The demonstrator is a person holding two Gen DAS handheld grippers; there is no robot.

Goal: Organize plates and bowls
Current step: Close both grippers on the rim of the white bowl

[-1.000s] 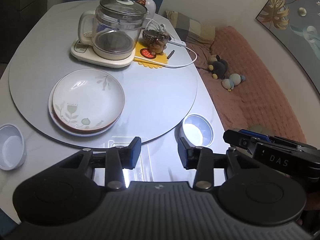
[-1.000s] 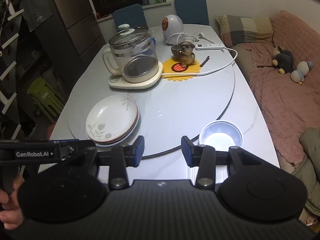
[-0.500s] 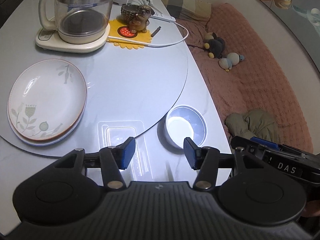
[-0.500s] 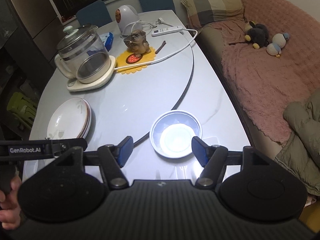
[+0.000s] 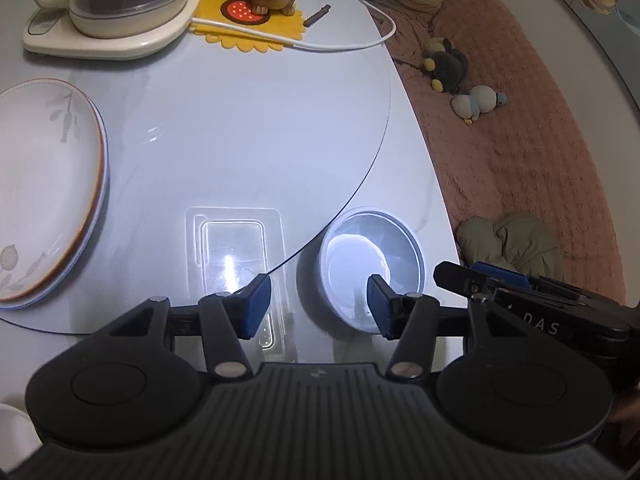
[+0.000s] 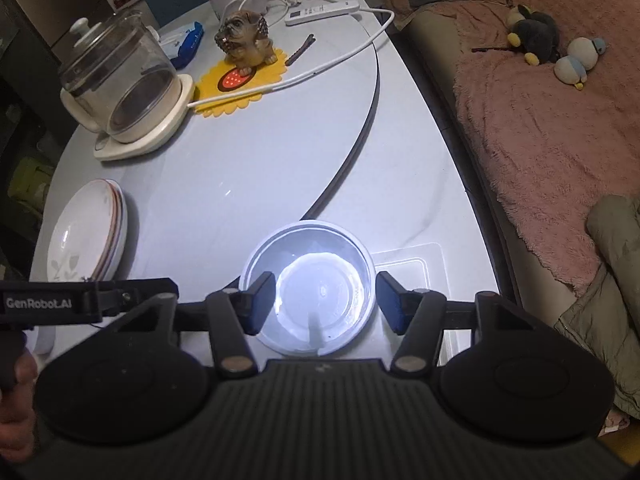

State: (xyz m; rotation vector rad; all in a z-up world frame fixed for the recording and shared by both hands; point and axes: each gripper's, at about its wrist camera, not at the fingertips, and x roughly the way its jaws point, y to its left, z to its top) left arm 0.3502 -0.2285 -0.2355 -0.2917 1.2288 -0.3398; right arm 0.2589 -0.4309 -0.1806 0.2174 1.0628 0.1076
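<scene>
The stacked plates point(image 5: 44, 188) sat out at 9 o'clock on the turntable point(image 5: 240, 120), the left gripper point(image 5: 318, 306) hung wide open with the white bowl point(image 5: 370, 268) at its right finger, and the right gripper point(image 6: 325, 300), also spread open, had that bowl point(image 6: 308, 284) between its jaws, untouched.

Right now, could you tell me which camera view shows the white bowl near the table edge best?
The right wrist view: the white bowl sits centred between that gripper's open jaws, with nearly its whole rim showing. In the left wrist view the bowl lies off to the right, and the right-hand finger covers part of its near side.
</scene>
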